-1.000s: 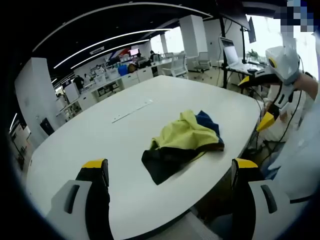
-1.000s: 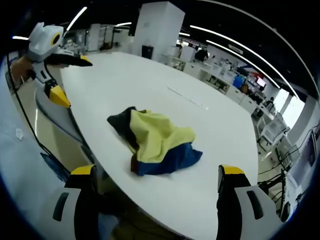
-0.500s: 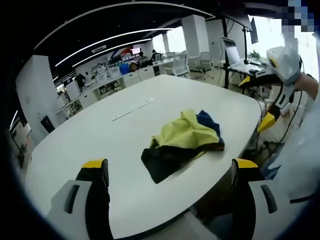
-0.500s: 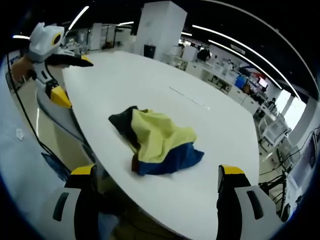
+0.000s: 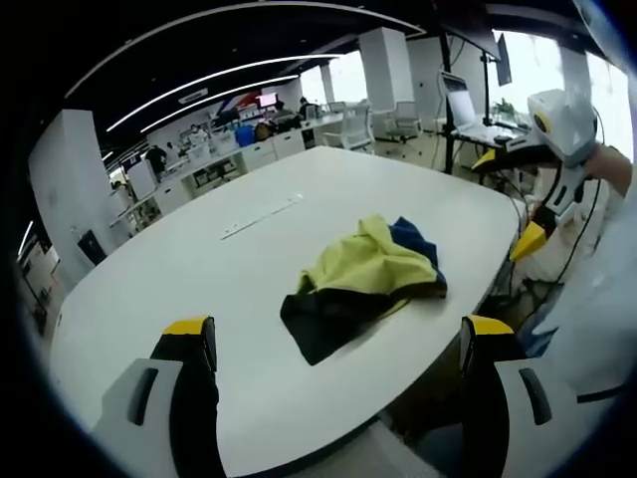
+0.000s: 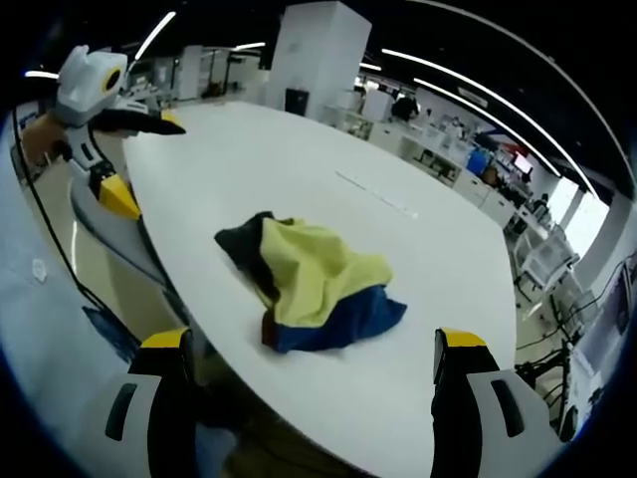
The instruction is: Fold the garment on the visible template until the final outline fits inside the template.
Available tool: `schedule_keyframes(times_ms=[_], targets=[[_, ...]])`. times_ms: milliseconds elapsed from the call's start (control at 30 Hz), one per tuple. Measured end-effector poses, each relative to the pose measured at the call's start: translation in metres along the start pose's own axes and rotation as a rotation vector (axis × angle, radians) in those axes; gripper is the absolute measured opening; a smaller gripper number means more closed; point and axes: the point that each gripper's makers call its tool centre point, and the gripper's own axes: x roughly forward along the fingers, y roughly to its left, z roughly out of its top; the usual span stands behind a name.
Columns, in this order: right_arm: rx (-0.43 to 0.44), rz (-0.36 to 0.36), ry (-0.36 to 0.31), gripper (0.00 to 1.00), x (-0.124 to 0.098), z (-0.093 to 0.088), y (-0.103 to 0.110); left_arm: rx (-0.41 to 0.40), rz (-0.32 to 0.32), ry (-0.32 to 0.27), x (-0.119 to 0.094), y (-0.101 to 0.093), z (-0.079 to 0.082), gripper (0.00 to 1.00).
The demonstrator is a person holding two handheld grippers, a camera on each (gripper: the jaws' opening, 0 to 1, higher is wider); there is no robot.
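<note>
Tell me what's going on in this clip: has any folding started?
Not yet. A person holds a two-jaw gripper in each hand above a large white table. A crumpled yellow, blue and black garment lies in a heap near the table's edge, untouched. The left gripper and right gripper both hover short of it, jaws wide apart and empty. A thin pale strip lies farther along the table.

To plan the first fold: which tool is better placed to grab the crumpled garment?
Right, narrowly. The garment lies centred between the jaws of the open right tool and looks larger there; from the left tool it sits off-centre. Both empty.
</note>
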Motion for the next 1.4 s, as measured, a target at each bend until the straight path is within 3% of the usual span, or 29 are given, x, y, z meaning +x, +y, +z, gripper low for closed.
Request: schedule_keyframes(times_ms=[1400], targets=[[0.01, 0.003, -0.013, 1.0, 0.007, 0.009, -0.004, 0.025, 0.004, 0.026, 0.007, 0.011, -0.002, 1.0]])
